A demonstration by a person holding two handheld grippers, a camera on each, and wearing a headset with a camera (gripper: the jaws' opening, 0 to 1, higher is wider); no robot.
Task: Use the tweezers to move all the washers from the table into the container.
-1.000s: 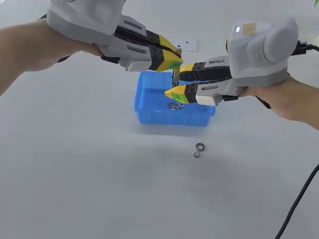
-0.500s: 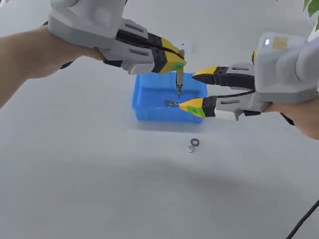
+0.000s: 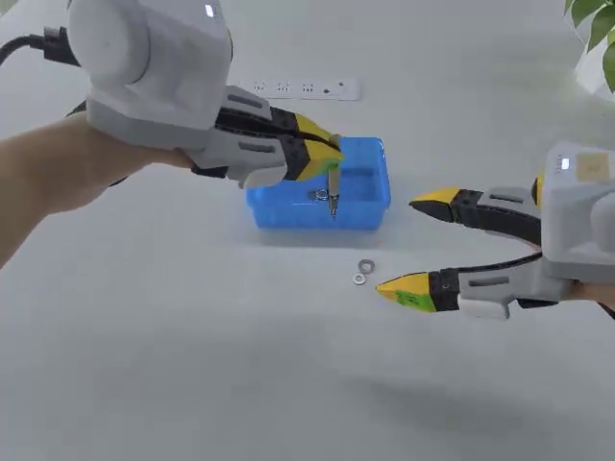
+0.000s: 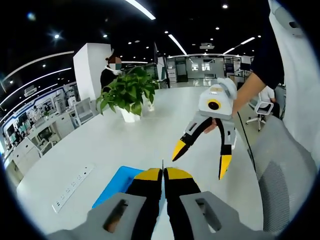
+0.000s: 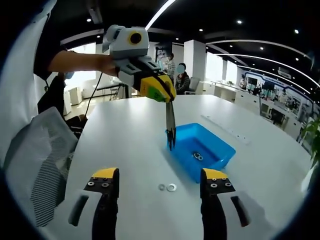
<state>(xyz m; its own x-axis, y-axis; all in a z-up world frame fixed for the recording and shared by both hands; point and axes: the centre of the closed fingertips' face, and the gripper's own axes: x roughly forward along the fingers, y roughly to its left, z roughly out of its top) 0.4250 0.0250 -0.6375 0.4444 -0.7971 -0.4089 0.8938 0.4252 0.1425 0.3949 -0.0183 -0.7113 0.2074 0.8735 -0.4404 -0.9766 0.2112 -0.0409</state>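
My left gripper (image 3: 327,158) is shut on metal tweezers (image 3: 332,195) that hang tips-down over the blue container (image 3: 370,192). A few washers (image 3: 318,196) lie inside it. Two washers (image 3: 362,272) rest on the white table just in front of the container. My right gripper (image 3: 408,245) is open and holds nothing, to the right of those two washers. In the right gripper view the two washers (image 5: 167,187) lie between my own open jaws, with the container (image 5: 215,150), the tweezers (image 5: 170,125) and the left gripper (image 5: 152,85) beyond. The left gripper view shows its jaws closed on the tweezers (image 4: 162,165), facing the open right gripper (image 4: 207,137).
A white power strip (image 3: 298,88) lies on the table behind the container. A potted plant (image 3: 596,34) stands at the far right corner. The table (image 3: 192,365) is bare white in front. Other people stand in the office behind (image 5: 182,75).
My right gripper has drawn back from the tweezers, right and toward me, with its jaws spread wider. The left gripper still holds the tweezers over the container. The head camera has shifted.
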